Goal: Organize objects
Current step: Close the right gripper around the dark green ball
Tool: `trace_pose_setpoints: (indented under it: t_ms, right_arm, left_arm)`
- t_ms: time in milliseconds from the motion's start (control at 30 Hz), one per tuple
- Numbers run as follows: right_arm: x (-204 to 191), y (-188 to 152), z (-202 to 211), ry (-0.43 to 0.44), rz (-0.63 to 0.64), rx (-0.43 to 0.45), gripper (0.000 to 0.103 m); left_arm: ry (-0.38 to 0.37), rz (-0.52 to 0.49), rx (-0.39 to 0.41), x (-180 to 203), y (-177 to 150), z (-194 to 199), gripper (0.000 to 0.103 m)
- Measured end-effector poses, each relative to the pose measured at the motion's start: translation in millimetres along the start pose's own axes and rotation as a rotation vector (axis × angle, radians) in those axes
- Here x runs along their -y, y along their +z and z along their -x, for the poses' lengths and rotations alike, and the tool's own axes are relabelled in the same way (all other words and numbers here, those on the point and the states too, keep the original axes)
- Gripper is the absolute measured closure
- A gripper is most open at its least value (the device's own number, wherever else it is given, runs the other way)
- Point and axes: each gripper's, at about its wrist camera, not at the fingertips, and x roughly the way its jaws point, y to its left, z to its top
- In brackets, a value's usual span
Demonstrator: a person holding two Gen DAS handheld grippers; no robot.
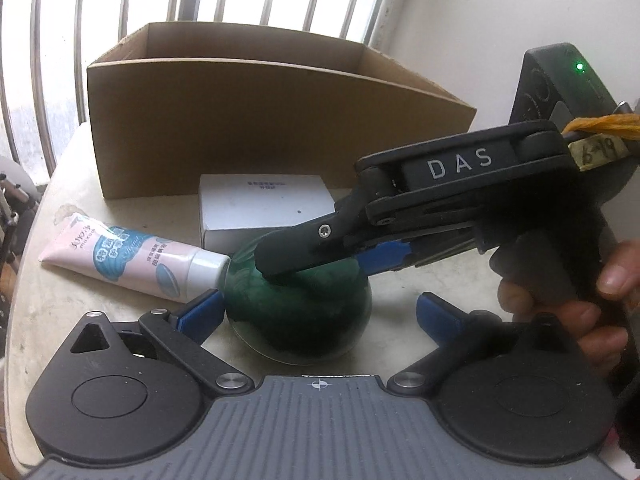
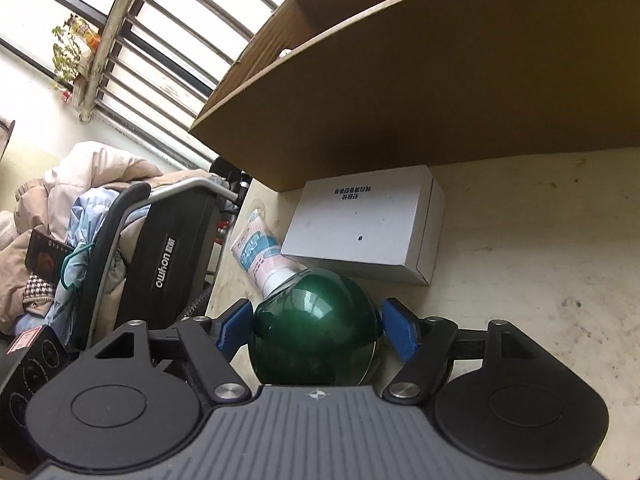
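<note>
The green ball [image 2: 314, 326] sat on the table [image 2: 532, 240], toward its near side, with the cap of a pink tube [image 1: 132, 258] touching it on the window side and a white box [image 2: 364, 228] just behind. Beyond those stood the open cardboard box [image 1: 256, 128], near the table's far edge by the barred window.

The right gripper [image 2: 318, 328] straddled the ball, its blue pads [image 2: 400, 330] close on either side; whether both pressed I could not tell, and a thin gap seemed to show at the right pad. The left gripper [image 1: 316, 316] had its jaws wide, the ball lying between them, untouched.

This looked like the pick-up step, ball first. The next move, I judged, called for the right jaws to close squarely across the ball's middle, since a smooth round thing could squirt out, then a lift clear of the tube and over the cardboard wall.
</note>
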Motion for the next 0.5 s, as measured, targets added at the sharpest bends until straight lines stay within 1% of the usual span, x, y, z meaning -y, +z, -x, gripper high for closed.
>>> trace_pose_setpoints:
  t_ms: [233,367,500]
  right_arm:
    - [9.8,-8.3,12.4,0.0,-0.02,-0.012,0.027]
    - [18.3,-14.3,25.0,-0.014,-0.041,0.002,0.027]
    - [26.7,-19.9,33.6,-0.008,-0.067,0.019,0.027]
  left_arm:
    - [-0.044,-0.005,-0.014,9.6,-6.0,4.6,0.001]
    - [-0.081,-0.017,-0.019,19.7,-8.8,4.2,0.001]
    - [-0.093,-0.043,-0.018,22.8,-8.0,-0.7,0.001]
